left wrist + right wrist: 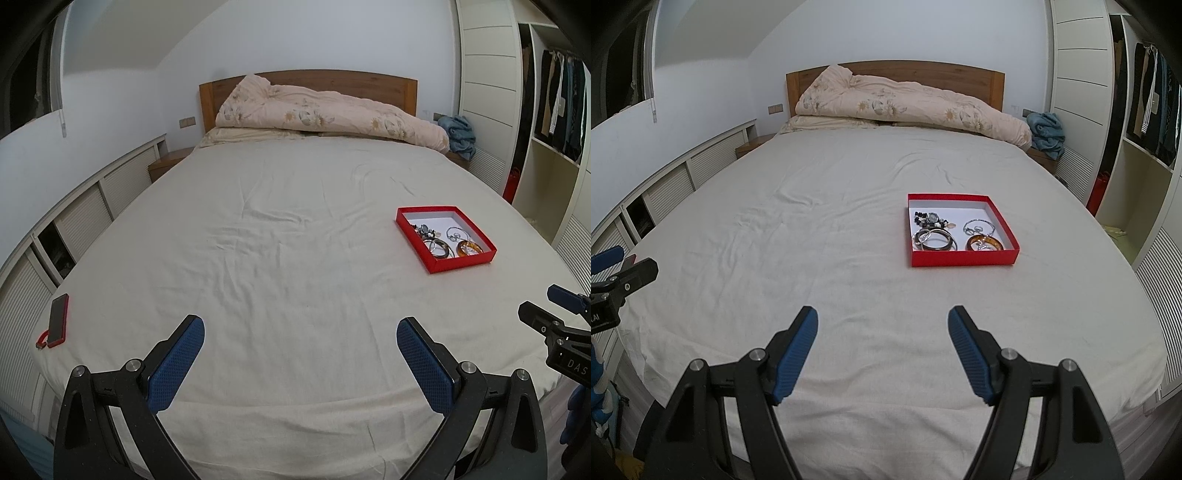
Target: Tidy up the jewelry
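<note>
A shallow red box (960, 258) with a white inside lies on the bed sheet, right of centre; in the left wrist view the red box (463, 263) is far to the right. It holds several pieces: a dark beaded piece (929, 218), grey metal bangles (936, 240), an amber bangle (984, 244) and a thin silver piece (977, 226). My right gripper (882, 321) hovers over the near part of the bed, open, nothing between its blue pads. My left gripper (300, 332) is open and empty too, well left of the box.
A red-cased phone (59, 319) lies at the bed's near left edge. A floral duvet (905, 105) is bunched by the wooden headboard (923, 72). Slatted cabinets (85, 206) line the left wall; an open wardrobe (1145, 110) with hanging clothes stands right.
</note>
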Motion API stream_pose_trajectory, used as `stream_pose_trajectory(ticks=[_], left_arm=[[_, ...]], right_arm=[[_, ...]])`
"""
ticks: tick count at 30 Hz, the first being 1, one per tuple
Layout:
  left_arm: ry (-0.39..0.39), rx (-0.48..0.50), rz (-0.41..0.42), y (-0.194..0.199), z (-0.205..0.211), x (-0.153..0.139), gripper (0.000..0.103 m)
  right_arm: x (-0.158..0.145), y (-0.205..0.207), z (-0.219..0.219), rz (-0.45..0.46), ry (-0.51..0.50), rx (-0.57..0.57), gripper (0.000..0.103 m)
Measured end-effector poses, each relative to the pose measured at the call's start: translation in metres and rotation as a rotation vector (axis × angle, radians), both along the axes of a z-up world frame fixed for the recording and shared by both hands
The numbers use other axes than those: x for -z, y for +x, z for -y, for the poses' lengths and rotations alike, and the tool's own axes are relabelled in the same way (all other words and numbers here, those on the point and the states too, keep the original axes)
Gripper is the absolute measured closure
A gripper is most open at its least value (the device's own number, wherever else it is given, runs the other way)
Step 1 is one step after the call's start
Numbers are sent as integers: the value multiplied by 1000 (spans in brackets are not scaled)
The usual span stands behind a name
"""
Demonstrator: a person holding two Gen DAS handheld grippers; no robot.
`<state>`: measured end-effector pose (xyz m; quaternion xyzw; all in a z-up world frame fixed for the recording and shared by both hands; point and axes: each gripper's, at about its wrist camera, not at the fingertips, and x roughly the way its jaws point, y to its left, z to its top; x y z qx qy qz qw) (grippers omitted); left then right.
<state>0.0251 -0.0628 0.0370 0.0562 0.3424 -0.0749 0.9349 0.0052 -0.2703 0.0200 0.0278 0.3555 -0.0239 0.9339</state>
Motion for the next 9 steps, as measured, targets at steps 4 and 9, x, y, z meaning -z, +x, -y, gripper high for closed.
stream_pose_trajectory(ticks=[4, 9], left_arm=[[-2, 1, -2, 0, 0, 0, 1], [-2, 2, -3, 0, 0, 0, 1]], right_arm=[[0, 0, 0, 0, 0, -1, 31], [4, 1, 0, -3, -2, -2, 31]])
